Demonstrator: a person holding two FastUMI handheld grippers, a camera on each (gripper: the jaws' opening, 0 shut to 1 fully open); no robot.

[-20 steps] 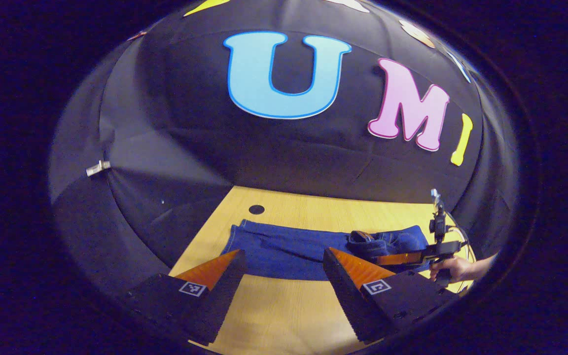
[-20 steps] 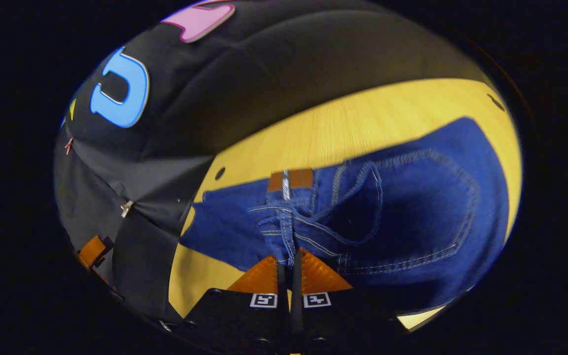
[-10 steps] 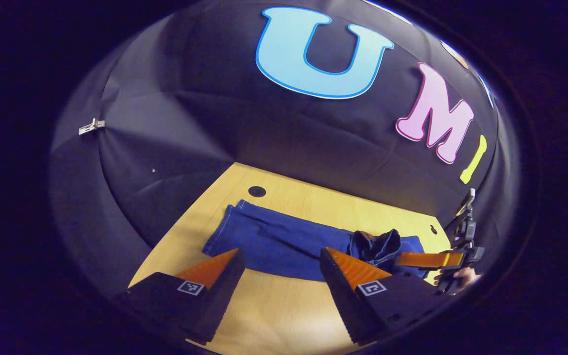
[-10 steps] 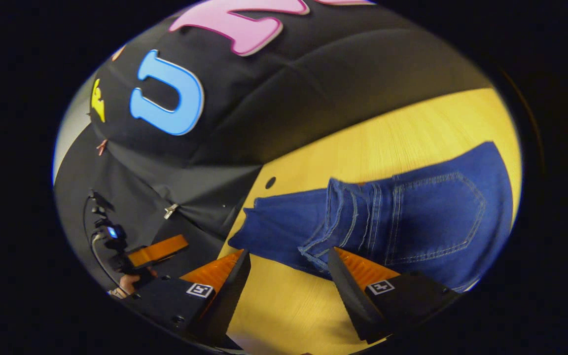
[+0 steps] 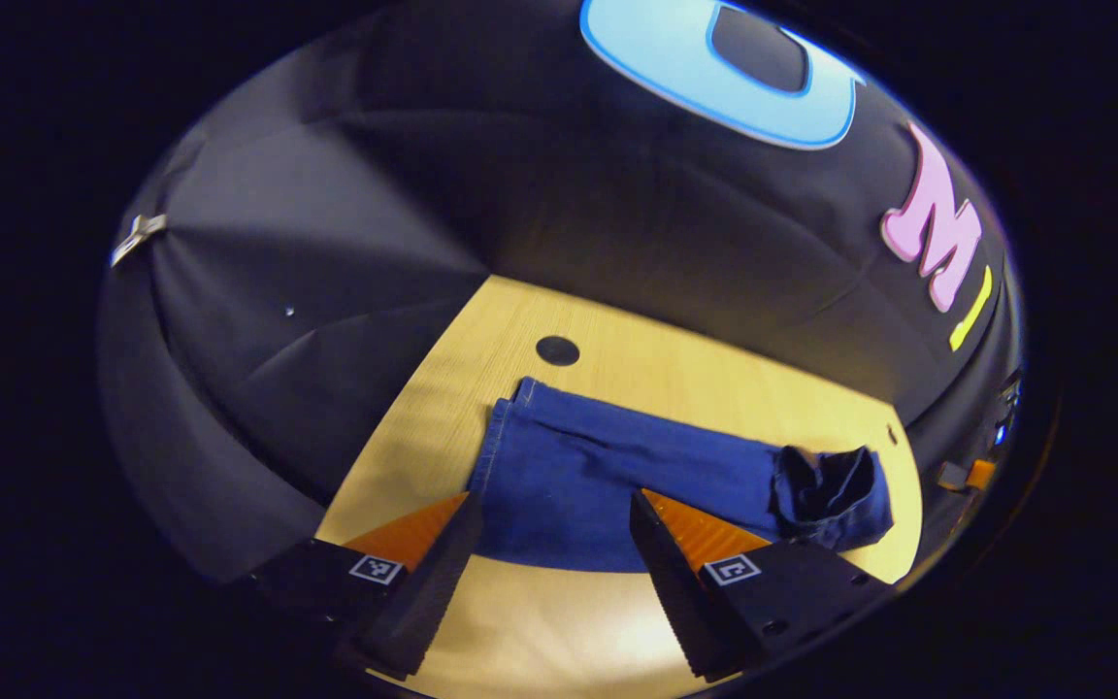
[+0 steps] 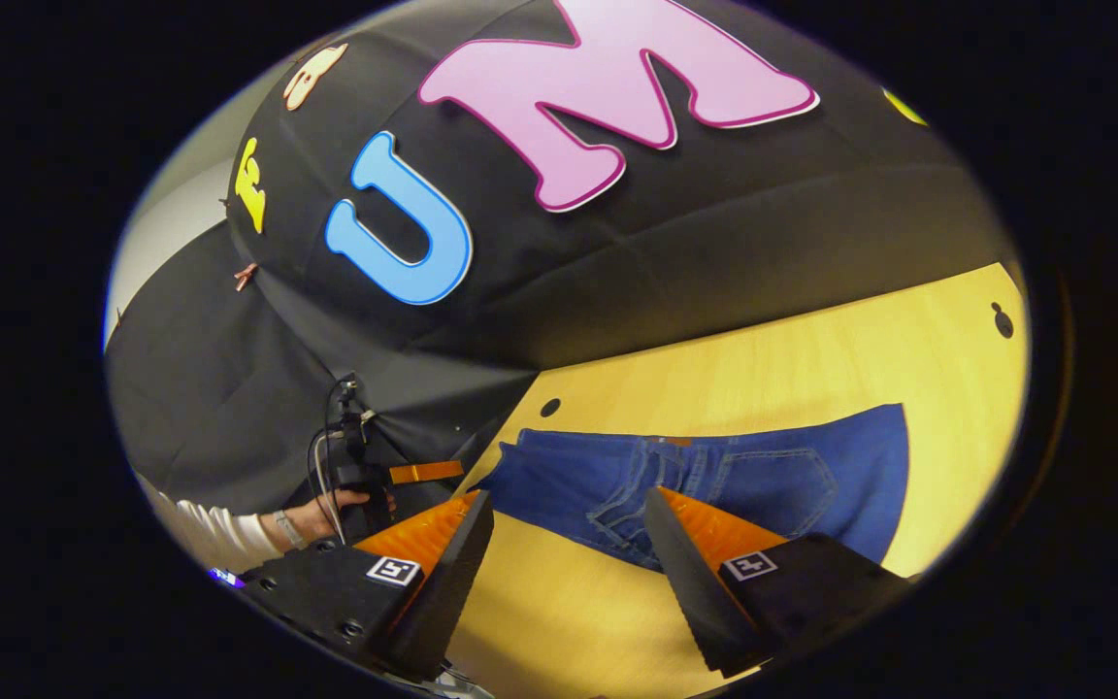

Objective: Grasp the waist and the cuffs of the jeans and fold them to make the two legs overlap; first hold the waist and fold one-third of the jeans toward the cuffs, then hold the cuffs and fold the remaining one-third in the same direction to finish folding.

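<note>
Blue jeans (image 5: 608,476) lie lengthwise on the yellow wooden table (image 5: 559,621), with the legs stacked. The cuffs (image 5: 506,432) sit at the left end and the waist (image 5: 826,485) is folded back in a loose bunch at the right end. My left gripper (image 5: 549,510) hangs open just before the near edge of the legs, touching nothing. In the right gripper view the waist end with its back pocket (image 6: 782,481) rests on the legs. My right gripper (image 6: 569,505) is open and drawn back from the jeans (image 6: 714,481).
A person's hand (image 6: 326,510) with a white sleeve holds my left gripper (image 6: 413,474) at the table's left end. Round holes (image 5: 557,350) (image 6: 1002,320) mark the tabletop. Black cloth walls close the back and left. A metal clip (image 5: 137,236) hangs on the cloth.
My right gripper opened, dropped the waist onto the legs and pulled back. My left gripper stayed open and swung toward the cuff end.
</note>
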